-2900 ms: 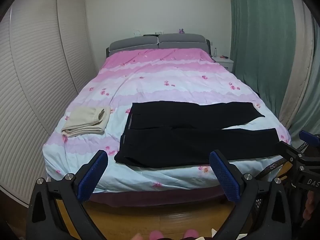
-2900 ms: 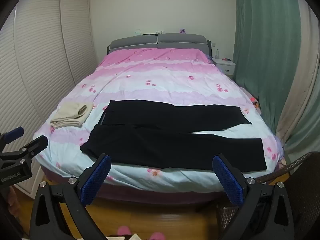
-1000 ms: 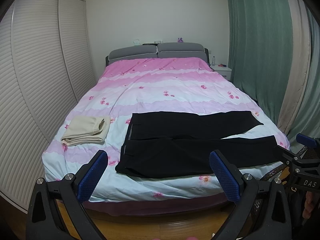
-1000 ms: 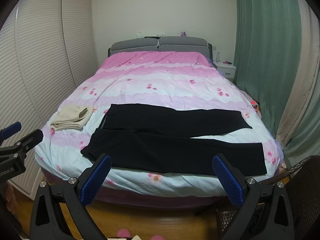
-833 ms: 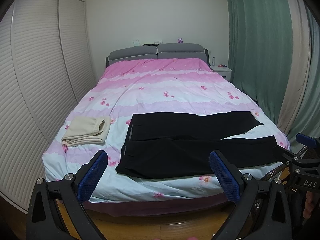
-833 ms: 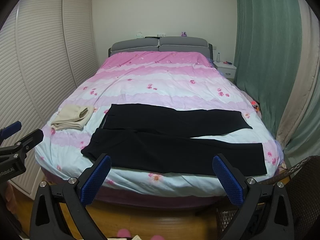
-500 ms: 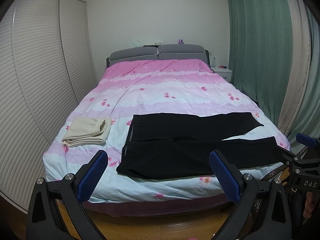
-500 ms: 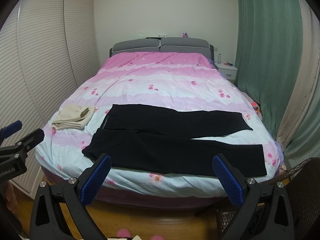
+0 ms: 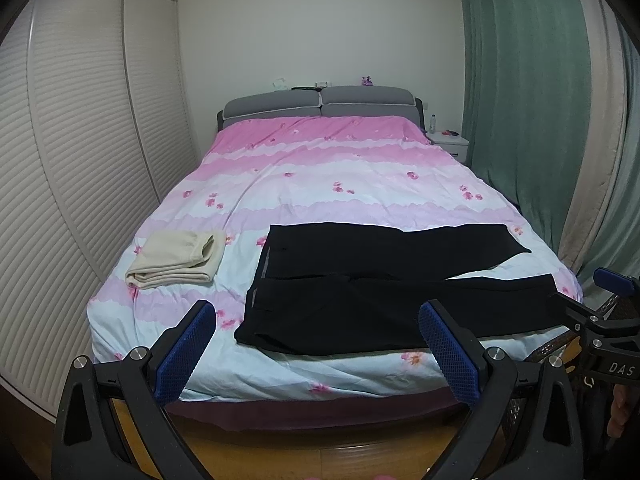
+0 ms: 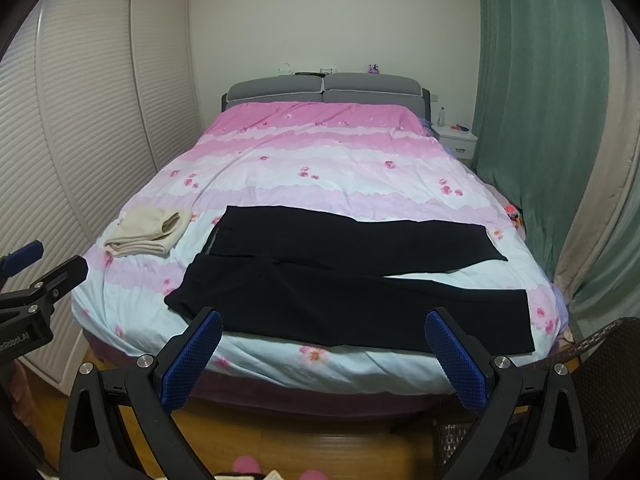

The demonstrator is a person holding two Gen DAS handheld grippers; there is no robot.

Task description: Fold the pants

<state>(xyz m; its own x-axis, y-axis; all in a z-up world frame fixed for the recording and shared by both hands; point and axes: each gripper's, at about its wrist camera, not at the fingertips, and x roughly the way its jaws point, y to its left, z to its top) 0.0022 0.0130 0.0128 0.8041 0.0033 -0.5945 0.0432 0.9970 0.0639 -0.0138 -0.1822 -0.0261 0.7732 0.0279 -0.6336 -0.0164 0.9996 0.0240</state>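
Left gripper (image 9: pixel 318 342): jaws wide apart, nothing between the blue pads (image 9: pixel 184 354); held short of the foot of the bed (image 9: pixel 320 168), not touching it; right gripper (image 10: pixel 320 350): jaws likewise wide apart and empty, blue pads (image 10: pixel 191 360) over the floor side of the bed's foot edge.

Each gripper shows in the other's view: right gripper at the right margin of the left wrist view, left gripper at the left margin of the right wrist view.

Black pants (image 9: pixel 384 284) lie flat on the bed, across its foot end; waistband toward the bed's left side, both legs spread apart and running toward the bed's right side; nearer leg close to the foot edge, farther leg angled slightly toward the headboard (image 9: pixel 318 106).

Folded beige garment (image 9: pixel 176 258) on the bed, just beside the waistband, not touching the pants.

Beyond the bed: louvred wardrobe doors (image 9: pixel 80 152) along its left side; green curtain (image 9: pixel 524 92) along its right side; white nightstand (image 9: pixel 448 142) beside the headboard, small bottle (image 10: pixel 441 116) on it.
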